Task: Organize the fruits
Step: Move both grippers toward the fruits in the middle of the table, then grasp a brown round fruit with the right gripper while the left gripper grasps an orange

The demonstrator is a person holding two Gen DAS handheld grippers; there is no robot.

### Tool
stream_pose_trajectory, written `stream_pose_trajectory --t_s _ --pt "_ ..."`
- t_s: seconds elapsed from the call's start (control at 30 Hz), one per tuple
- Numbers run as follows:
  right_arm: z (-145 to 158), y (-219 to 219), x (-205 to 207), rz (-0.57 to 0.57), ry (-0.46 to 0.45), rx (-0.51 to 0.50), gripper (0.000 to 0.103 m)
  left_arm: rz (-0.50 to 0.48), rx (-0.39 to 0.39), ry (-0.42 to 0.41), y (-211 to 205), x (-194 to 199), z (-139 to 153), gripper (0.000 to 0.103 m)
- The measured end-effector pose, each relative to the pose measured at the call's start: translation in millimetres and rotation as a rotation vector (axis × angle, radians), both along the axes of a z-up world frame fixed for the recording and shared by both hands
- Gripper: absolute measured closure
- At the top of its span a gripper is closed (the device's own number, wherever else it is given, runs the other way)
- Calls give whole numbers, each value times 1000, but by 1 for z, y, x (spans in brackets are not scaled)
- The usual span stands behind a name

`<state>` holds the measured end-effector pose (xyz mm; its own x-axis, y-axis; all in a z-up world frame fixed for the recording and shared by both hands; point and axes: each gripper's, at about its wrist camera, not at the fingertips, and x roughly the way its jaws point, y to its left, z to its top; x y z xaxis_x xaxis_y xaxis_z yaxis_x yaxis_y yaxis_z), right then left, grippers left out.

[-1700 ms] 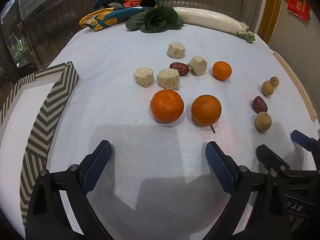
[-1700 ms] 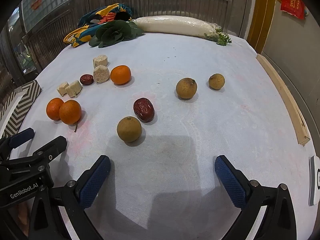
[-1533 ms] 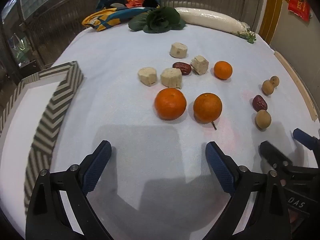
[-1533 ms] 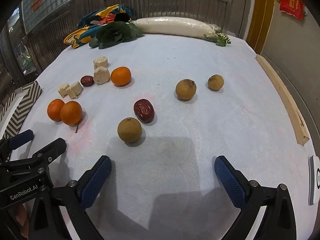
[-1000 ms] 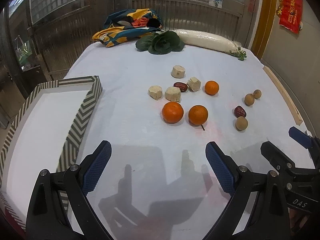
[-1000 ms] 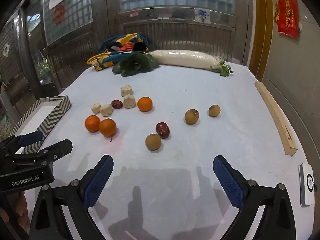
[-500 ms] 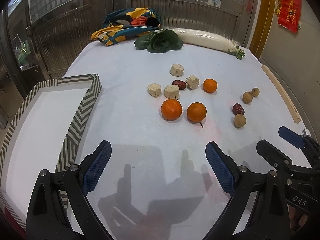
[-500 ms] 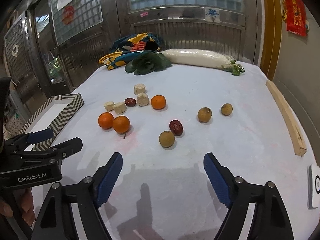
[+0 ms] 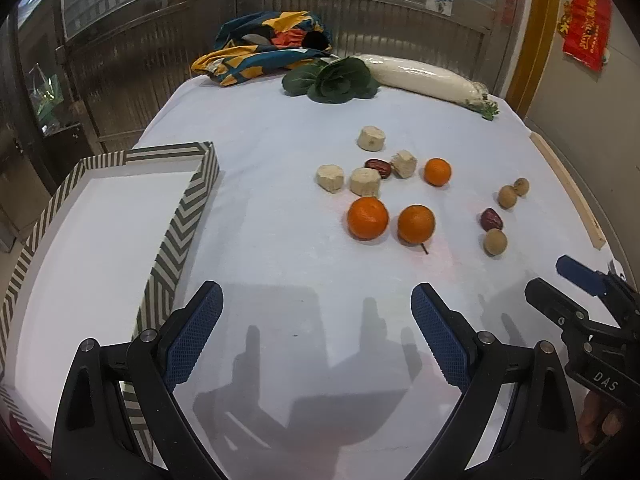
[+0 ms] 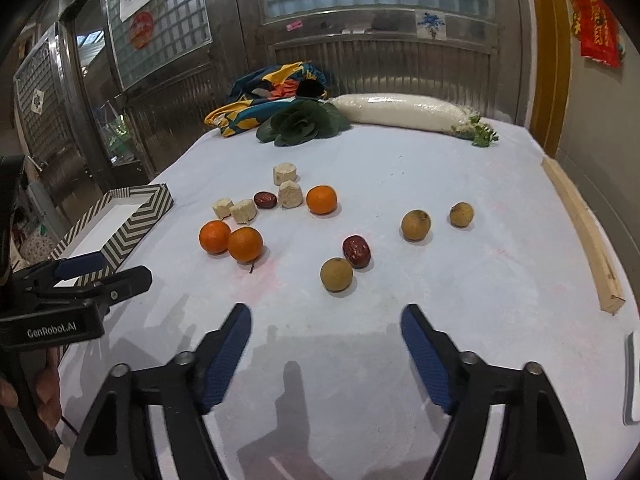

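Two oranges (image 9: 368, 218) (image 9: 416, 224) lie side by side mid-table, a smaller orange (image 9: 437, 171) behind them. Red dates (image 9: 491, 219) (image 9: 378, 167) and brown longans (image 9: 495, 242) (image 9: 506, 196) lie to the right. Pale cut chunks (image 9: 364, 181) sit near the oranges. My left gripper (image 9: 316, 320) is open and empty, above the near cloth. My right gripper (image 10: 326, 338) is open and empty, just short of a longan (image 10: 336, 274) and a date (image 10: 356, 251). A zigzag-patterned tray (image 9: 192, 204) stands on the left.
A white radish (image 9: 424, 79), green leafy vegetable (image 9: 336, 80) and colourful cloth bundle (image 9: 260, 56) lie at the table's far end. A wooden strip (image 10: 584, 236) runs along the right edge. A white device (image 10: 632, 376) lies at the near right.
Both grippers have pulled back and risen from the fruit, so more of the table and tray shows. The right gripper's jaws have narrowed slightly. No fruit has moved.
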<state>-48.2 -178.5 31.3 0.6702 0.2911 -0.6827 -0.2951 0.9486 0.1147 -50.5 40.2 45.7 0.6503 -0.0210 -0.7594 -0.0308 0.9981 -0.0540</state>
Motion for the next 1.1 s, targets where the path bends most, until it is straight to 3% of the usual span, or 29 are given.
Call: stream_pose_trajectory --t_s 0.37,0.6,1.1 --pt "-20 2 47 27 89 18 54 -20 15 17 -10 15 -5 7" --pt "-31 7 71 61 146 37 79 -25 24 39 -16 32 -13 7" --pt "-32 4 72 77 134 62 80 -14 47 72 -20 79 -26 7"
